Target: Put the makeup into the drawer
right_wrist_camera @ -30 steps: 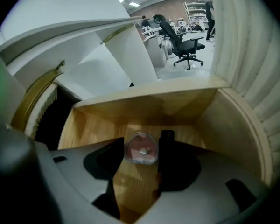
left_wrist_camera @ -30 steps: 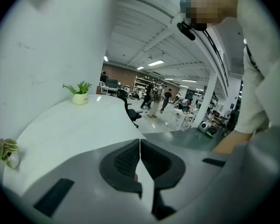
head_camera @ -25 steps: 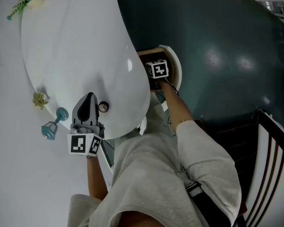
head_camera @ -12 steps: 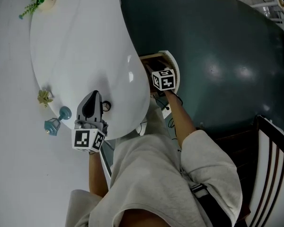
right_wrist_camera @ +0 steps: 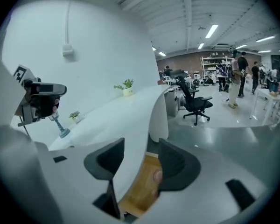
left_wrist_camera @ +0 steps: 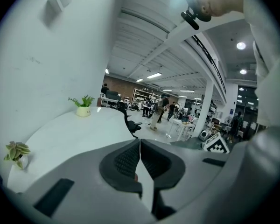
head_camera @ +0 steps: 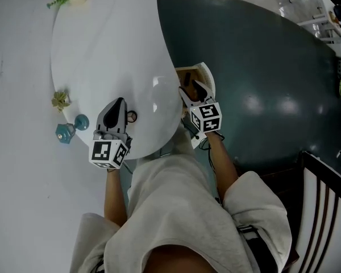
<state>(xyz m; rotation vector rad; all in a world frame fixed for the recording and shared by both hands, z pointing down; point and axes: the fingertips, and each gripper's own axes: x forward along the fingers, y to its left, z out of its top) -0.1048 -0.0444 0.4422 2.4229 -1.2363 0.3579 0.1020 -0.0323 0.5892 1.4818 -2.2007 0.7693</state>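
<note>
Makeup point(head_camera: 132, 116) is likely what the little round thing in the head view is. It lies on the white table point(head_camera: 102, 50) near the edge, at 4 o'clock from the tip of the left gripper point(head_camera: 118, 104). The open drawer point(head_camera: 186, 74) is seen at 12 o'clock from the right gripper point(head_camera: 192, 90). In the left gripper view the fingers point(left_wrist_camera: 126, 160) are pressed tight together, and only a tiny pinkish bit, too small to be named, shows between them. In the right gripper view the jaws are held wide apart with nothing gripped, and a pinkish round piece point(right_wrist_camera: 157, 175) is seen in the wooden drawer at 6 o'clock. The little round thing could be knocked off the table if bumped by those fingers. The blue glass things point(head_camera: 63, 132) at 9 o'clock could be tipped over. The drawer could be hit if the right gripper is swung low.
</note>
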